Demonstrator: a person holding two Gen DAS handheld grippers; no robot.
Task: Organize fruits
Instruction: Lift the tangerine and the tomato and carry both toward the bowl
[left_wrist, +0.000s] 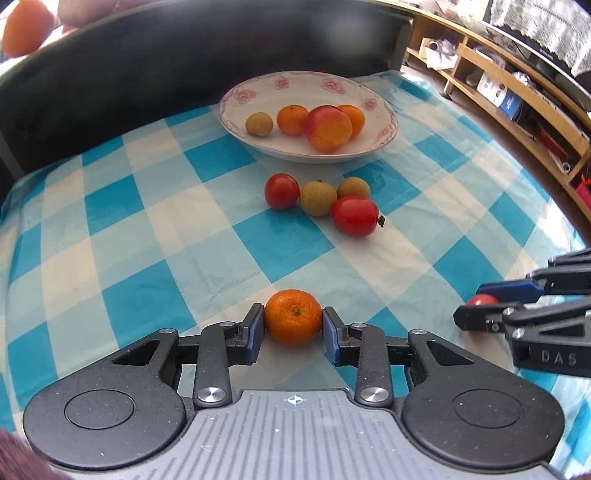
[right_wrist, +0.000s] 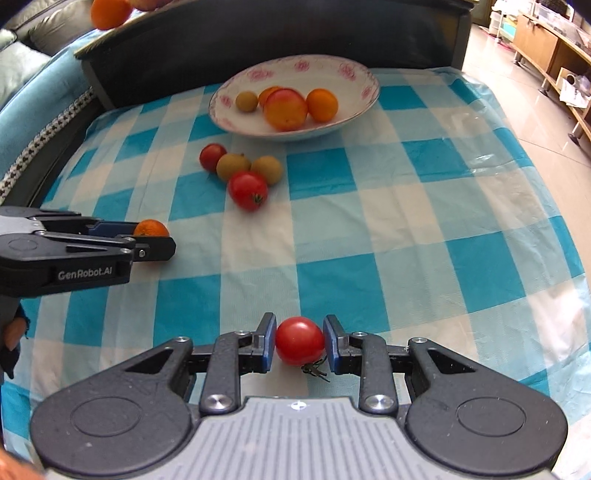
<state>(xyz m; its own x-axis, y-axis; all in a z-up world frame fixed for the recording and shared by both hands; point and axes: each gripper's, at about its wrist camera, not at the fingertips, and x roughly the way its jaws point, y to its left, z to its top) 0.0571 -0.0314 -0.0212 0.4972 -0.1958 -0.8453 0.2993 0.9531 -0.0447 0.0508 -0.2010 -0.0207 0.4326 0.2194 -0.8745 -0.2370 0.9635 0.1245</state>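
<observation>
Both tongs are loaded, which suggests the person is carrying two fruits toward the dish at once instead of making separate trips. The left tongs (left_wrist: 293, 320) are clamped on a mandarin (left_wrist: 293, 316), the blue pads pressing its flanks at about its widest part, so the round fruit cannot roll out forward. The right tongs (right_wrist: 300, 341) are clamped on a small tomato (right_wrist: 300, 340), gripped on its sides with the stem (right_wrist: 314, 369) hanging free below, out of the way of the pads.

Ahead of both tongs, toward the far edge of the tabletop (left_wrist: 147, 258) with its blue checked cloth, stands a flowered plate (left_wrist: 384, 136). It already holds a large reddish-orange fruit (left_wrist: 328, 127), two smaller oranges and one brownish round fruit, so it looks like the collecting place. Between the tongs and the plate lies a loose cluster of two tomatoes and two brownish fruits (left_wrist: 317, 198), touching one another on the cloth; these seem to be waiting their turn.

Seen from the left tongs, the right tongs sit off to the right, at about the same depth. From the right tongs, the left ones sit off to the left. The pair is well apart, leaving each a clear line to the plate.

Judging by what lies outside the plate, the job is roughly half done.
</observation>
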